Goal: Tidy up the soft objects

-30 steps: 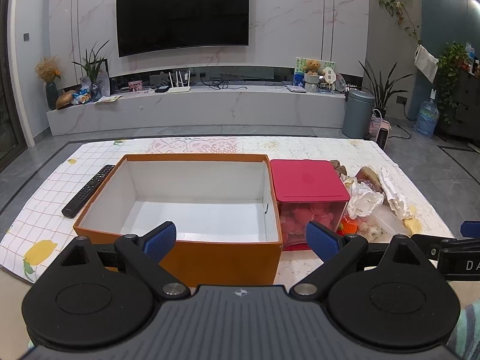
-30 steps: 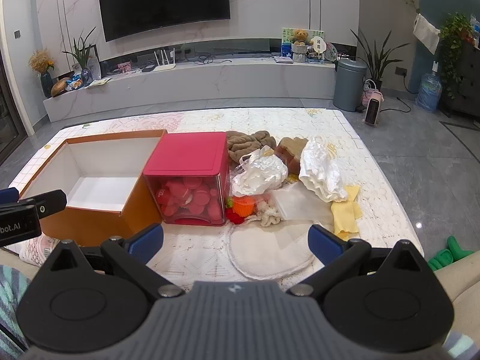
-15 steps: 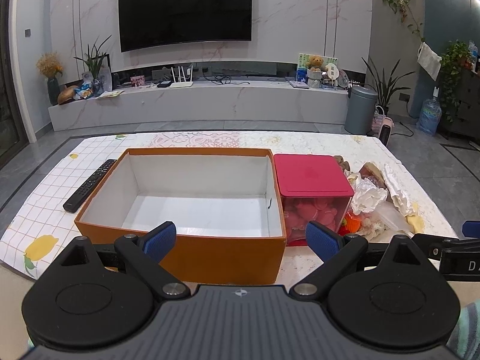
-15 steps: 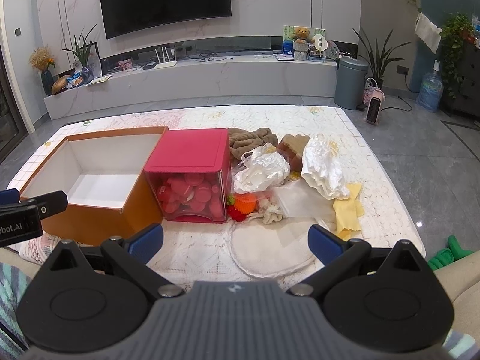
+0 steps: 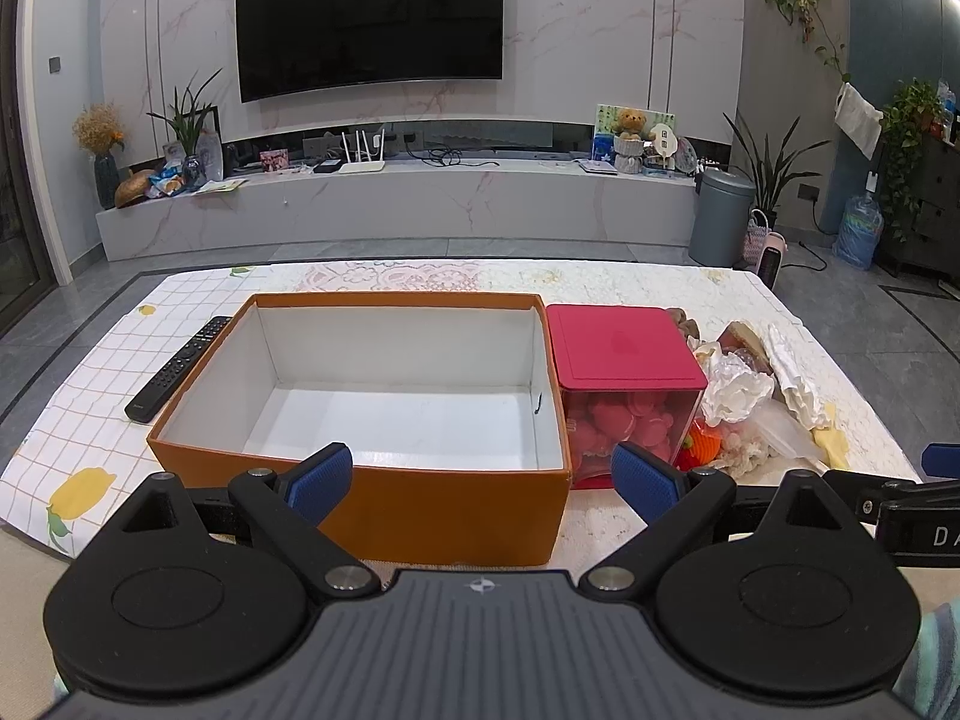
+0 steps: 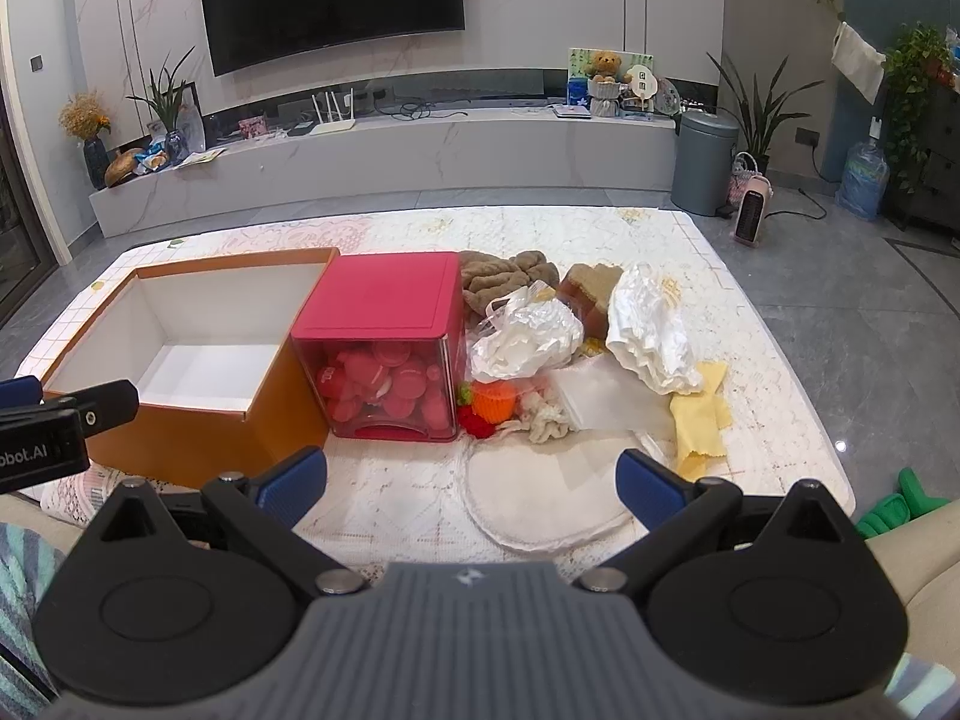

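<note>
Living room. Marble-veined wall with mounted television (image 5: 369, 18); long low console (image 5: 396, 204) beneath (router, plants, teddy bear on top); grey tiled floor (image 6: 870, 312); grey bin (image 5: 720, 216); recessed ceiling lights.

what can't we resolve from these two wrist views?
- Brown plush: right view, back part hidden by the pink-lidded bin; barely visible in left view.
- Remote: left view, buttons too small to read.
- Green item: right view, cut off by the sofa edge and tongs body.
- Orange box: near-wall base hidden by left tongs.
</note>
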